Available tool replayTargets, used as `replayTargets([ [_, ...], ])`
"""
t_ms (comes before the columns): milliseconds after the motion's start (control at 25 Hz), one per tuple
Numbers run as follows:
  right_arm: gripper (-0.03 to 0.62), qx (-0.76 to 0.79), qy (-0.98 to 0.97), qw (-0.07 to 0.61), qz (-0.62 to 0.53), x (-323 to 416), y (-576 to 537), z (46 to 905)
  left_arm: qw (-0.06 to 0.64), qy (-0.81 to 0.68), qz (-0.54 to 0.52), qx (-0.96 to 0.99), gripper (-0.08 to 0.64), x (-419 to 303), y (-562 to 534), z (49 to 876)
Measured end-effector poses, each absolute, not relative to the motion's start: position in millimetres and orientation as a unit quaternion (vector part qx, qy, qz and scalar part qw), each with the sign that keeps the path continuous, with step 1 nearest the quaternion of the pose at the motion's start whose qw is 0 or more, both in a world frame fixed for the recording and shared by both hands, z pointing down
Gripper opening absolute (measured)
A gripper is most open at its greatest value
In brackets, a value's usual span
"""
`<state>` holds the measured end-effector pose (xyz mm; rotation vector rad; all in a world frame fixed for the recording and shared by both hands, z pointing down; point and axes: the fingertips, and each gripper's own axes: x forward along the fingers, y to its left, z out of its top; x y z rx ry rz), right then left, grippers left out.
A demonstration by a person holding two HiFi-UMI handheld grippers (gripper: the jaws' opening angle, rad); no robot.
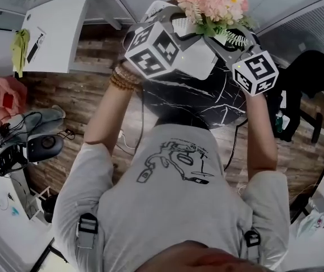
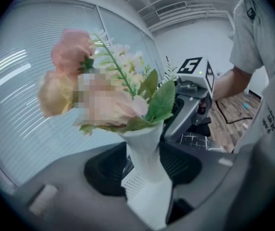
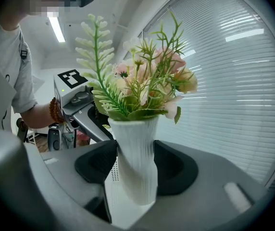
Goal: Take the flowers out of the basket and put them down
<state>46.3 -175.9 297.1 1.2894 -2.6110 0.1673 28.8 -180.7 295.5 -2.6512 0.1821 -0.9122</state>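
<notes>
**Both tongs closed, flowers held up in their vase**

My right tongs [image 3: 136, 166] are clamped on the white ribbed vase [image 3: 131, 138]. Their two dark pads [image 3: 178, 167] touch its sides low down, one on each side, and the vase stands upright between them. The flowers [image 3: 149, 78], pink and cream blooms with green fern sprigs, sit in the vase's mouth, well above the pads.

My left tongs [image 2: 144, 170] are closed as well. Between their pads is an angular white piece with a perforated face, which I take to be a corner of the basket [image 2: 138, 196]. The pads bear on it from both sides. The vase's narrow waist rises just behind that corner, and I cannot tell whether its foot is inside the basket or only beside it. In the right gripper view, a perforated white wall shows just behind the vase, on its left.

In the head view, the two tongs come at the bunch from opposite sides. Their marker cubes are near each other, and the blooms are at the top edge of the picture. I hold all of it up in front of me, over the black marbled worktop [image 1: 196, 98]. Wooden floor [image 1: 88, 98] lies to the left of the worktop. A beaded bracelet [image 1: 123, 78] is on my left wrist.
</notes>
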Motion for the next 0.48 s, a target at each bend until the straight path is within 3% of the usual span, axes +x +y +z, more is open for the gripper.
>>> replayTargets([
  [480,0.252,0.500,-0.856,0.116,0.061,123.6,-133.8,294.9,0.186,0.002,-0.303,-0.935,0.215,107.1,-141.0,293.6],
])
